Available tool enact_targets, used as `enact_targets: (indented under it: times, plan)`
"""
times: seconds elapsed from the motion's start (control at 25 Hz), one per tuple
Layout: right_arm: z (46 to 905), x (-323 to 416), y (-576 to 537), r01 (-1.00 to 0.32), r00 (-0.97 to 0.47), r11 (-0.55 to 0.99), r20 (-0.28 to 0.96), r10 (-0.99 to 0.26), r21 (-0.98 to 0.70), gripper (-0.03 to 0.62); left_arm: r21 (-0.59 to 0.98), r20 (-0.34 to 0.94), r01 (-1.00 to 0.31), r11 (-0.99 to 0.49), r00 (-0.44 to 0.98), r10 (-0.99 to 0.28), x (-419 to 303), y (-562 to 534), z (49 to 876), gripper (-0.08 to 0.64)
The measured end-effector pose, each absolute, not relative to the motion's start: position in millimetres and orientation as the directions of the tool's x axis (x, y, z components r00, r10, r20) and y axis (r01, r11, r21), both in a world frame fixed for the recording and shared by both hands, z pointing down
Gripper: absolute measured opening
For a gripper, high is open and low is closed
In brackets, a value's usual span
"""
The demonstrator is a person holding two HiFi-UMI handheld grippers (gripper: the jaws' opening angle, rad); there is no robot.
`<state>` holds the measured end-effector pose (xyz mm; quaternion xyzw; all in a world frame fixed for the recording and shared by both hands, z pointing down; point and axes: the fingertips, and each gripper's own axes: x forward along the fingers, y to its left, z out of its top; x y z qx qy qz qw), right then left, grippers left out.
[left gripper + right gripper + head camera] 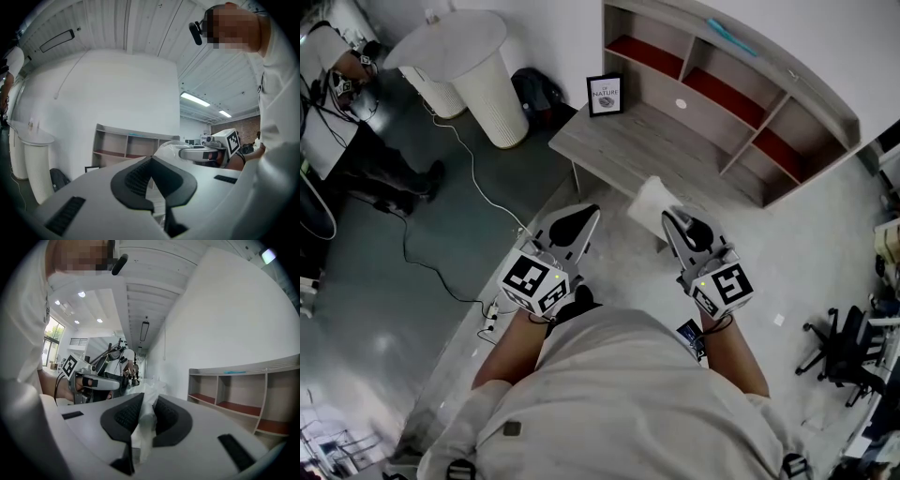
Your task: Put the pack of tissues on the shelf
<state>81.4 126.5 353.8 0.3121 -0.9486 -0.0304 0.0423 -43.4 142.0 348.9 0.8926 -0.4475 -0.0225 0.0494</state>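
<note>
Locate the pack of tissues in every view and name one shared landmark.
Head view: pack of tissues at centre, at the right gripper's tip.
Left gripper view: right of centre, white, in front of that gripper.
Right gripper view: bottom centre, pinched between the fingers.
Shared landmark: the shelf.

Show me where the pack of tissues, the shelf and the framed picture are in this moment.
pack of tissues [648, 202], head view, middle of its white wrapper.
shelf [797, 80], head view, on its top board.
framed picture [605, 96], head view, centre of the print inside the black frame.
</note>
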Motion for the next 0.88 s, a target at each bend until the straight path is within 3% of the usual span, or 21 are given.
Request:
enact_targets:
  times: [0.52, 0.88]
  plan:
    - [352, -9, 79, -0.637, -0.766, 0.768, 0.06, -0.64, 0.065, 0.058, 0.105, 0.035, -0.763, -0.638, 0.644, -0.765, -142, 101, 351, 0.015]
    - [362, -32, 62, -0.641, -0.761, 0.766, 0.083, -0.643, 0.047, 0.058, 0.131, 0.043, -0.772, -0.622, 0.631, -0.775, -170, 84, 364, 0.015]
